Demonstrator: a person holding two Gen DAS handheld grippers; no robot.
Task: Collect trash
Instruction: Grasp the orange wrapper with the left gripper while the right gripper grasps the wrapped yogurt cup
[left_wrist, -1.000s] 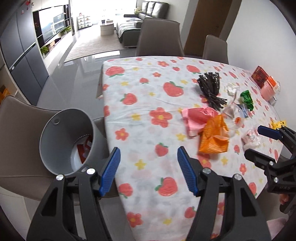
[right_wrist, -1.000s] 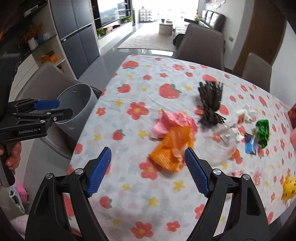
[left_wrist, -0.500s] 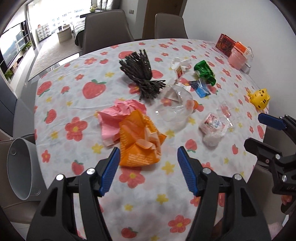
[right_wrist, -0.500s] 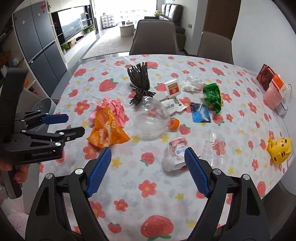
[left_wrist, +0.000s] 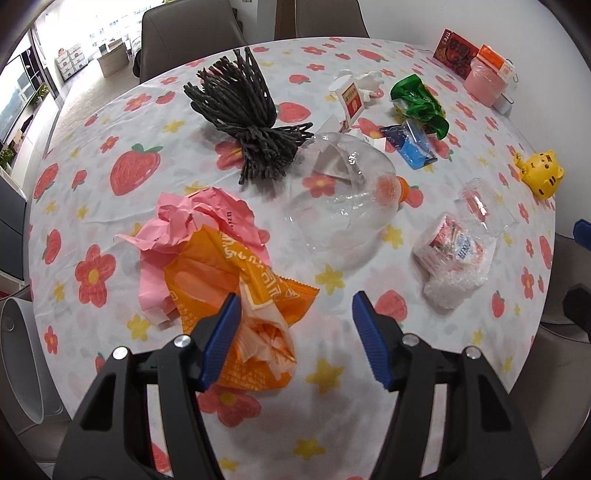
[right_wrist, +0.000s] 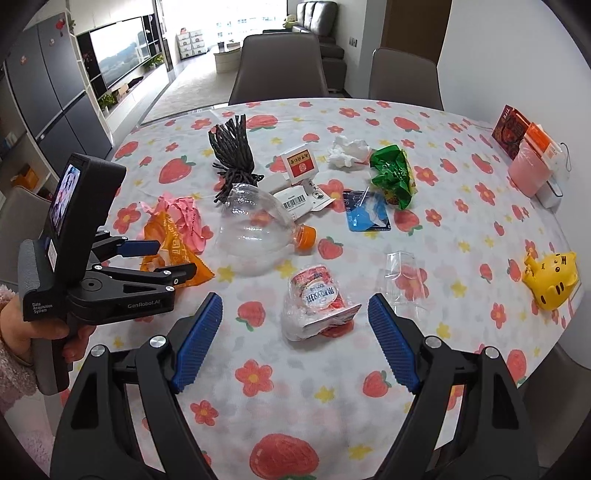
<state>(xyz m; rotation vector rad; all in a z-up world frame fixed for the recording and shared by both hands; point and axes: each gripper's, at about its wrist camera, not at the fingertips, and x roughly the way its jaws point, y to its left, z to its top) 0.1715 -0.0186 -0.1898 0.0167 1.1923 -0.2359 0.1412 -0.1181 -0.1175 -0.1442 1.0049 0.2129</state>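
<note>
Left gripper (left_wrist: 295, 325) jaws apart, over crumpled orange plastic wrapper (left_wrist: 236, 291) near worktop (left_wrist: 110, 155) left edge. Right gripper (right_wrist: 295, 339) jaws apart, above crushed red-white cup (right_wrist: 317, 299).

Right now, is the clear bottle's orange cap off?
No, the orange cap sits on the neck of the clear plastic bottle lying on its side on the tablecloth.

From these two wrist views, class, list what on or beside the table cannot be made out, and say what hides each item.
- Grey bin: left wrist view, cut off by the picture edge; its inside is unseen.
- Right gripper: left wrist view, mostly cut off at the right edge.
- Pink paper: right wrist view, partly behind the orange wrapper and the left gripper.
- Print on the barcode label: too small.
</note>
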